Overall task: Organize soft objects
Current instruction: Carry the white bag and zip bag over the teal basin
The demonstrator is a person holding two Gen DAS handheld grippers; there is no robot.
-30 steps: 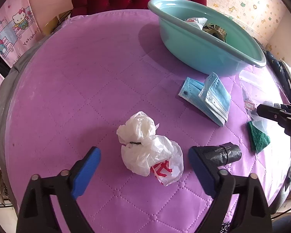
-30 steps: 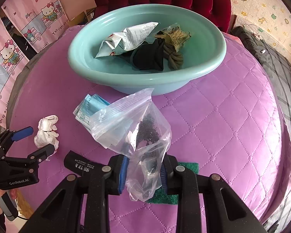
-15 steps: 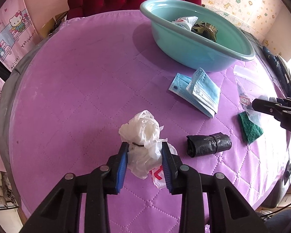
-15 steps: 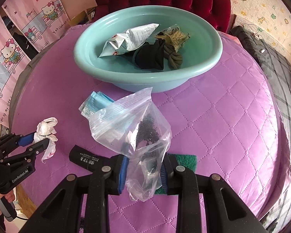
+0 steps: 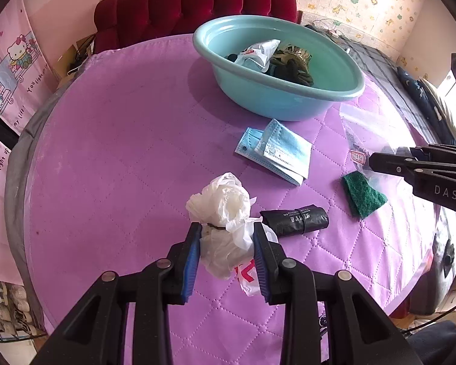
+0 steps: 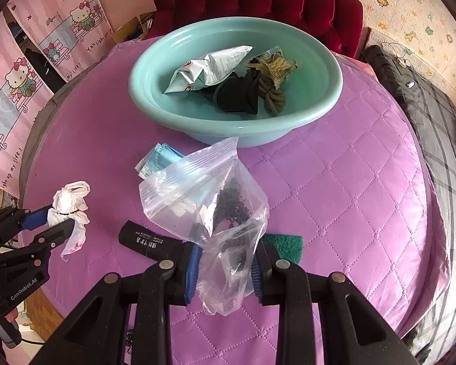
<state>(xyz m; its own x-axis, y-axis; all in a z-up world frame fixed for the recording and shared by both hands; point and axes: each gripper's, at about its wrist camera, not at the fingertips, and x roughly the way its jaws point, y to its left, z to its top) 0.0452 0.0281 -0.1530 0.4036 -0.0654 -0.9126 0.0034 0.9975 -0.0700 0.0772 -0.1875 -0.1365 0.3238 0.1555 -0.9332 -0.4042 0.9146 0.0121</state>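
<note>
Left gripper [image 5: 227,254] is clamped on the knotted white plastic bag [image 5: 225,213], blue pads pressing its lower bunch, red print poking out below the right pad, knot and puffed top sticking out past the tips. From the right wrist view that same bag [image 6: 71,203] hangs clear of the purple quilted cover [image 6: 334,188], off to the left, tail dangling. Right gripper [image 6: 226,269] is pinched tight on a clear zip bag [image 6: 215,200] with dark crumbs inside; the bag stands up ahead of the tips and blocks part of the blue face masks [image 6: 159,159]. The left view shows those masks [image 5: 276,152] whole, ahead and to the right, plus the black roll [image 5: 295,220] just right of its tips and the green scouring pad [image 5: 363,196] beyond. Only the right view looks well down into the teal basin [image 6: 325,103]: foil packet, black cloth, olive cord bundle. Print on the roll is unreadable.
</note>
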